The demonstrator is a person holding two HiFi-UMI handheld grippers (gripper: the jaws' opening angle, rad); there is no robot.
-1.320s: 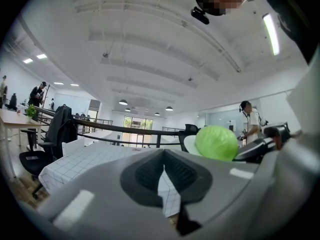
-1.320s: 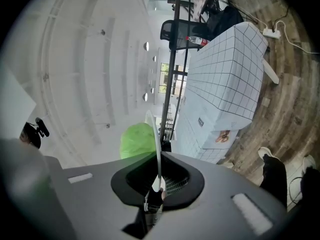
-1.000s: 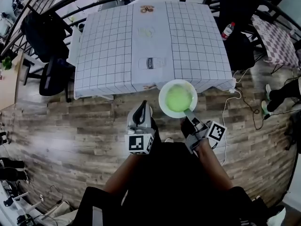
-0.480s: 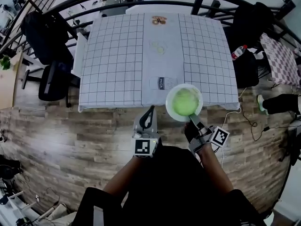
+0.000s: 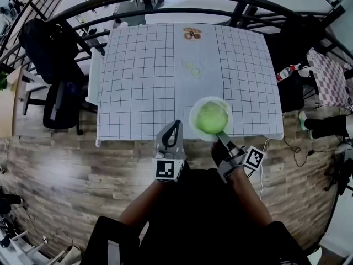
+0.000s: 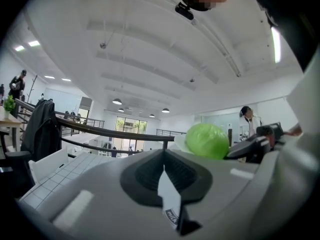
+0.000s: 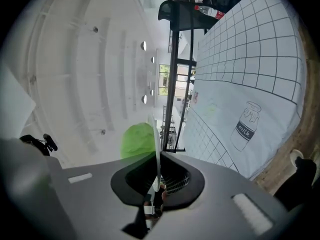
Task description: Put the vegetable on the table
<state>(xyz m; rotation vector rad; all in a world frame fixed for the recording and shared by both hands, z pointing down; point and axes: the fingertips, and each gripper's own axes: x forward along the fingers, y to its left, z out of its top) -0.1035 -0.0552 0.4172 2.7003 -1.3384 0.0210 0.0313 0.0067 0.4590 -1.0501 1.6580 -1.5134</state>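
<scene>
The table (image 5: 138,76) before me stands on a wood-plank floor (image 5: 66,170), draped in a white grid-lined cloth (image 5: 245,81) with printed pictures (image 5: 191,34) along its middle strip.

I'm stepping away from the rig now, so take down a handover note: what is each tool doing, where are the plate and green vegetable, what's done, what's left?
Left tool: shut, empty, left of the plate and apart from it.
Right tool: shut on the rim of the white plate, which carries the green vegetable.
Position: the plate is over the near edge of the table, apparently not set down yet.
Done: vegetable is at the table.
Left: lower the plate onto the table, then release.
</scene>
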